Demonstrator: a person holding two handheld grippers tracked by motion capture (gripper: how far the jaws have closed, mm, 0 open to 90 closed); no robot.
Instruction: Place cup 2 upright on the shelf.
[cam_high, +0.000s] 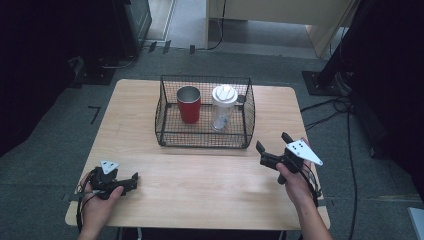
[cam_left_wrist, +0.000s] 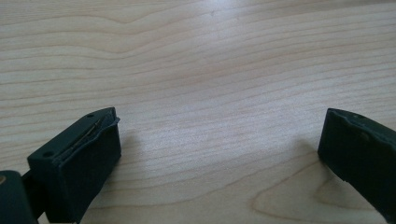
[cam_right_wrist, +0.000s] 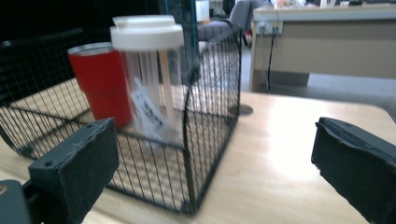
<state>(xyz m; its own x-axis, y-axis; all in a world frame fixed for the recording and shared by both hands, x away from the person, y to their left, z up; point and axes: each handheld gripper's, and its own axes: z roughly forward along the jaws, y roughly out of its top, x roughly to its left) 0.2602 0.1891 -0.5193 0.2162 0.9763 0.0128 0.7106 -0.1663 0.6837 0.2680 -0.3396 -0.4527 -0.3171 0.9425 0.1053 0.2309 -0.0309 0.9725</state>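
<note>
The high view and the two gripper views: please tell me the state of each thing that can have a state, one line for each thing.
Left gripper: open, low over the table, holding nothing.
Right gripper: open, raised, pointing toward the wire basket.
Red cup: upright in the basket, no lid.
Clear cup: upright beside it, white lid on.

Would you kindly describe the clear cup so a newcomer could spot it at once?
On the wooden table stands a black wire basket. Two cups stand inside; the clear cup is the right one, with a white lid, unlike the open red tumbler beside it.
</note>
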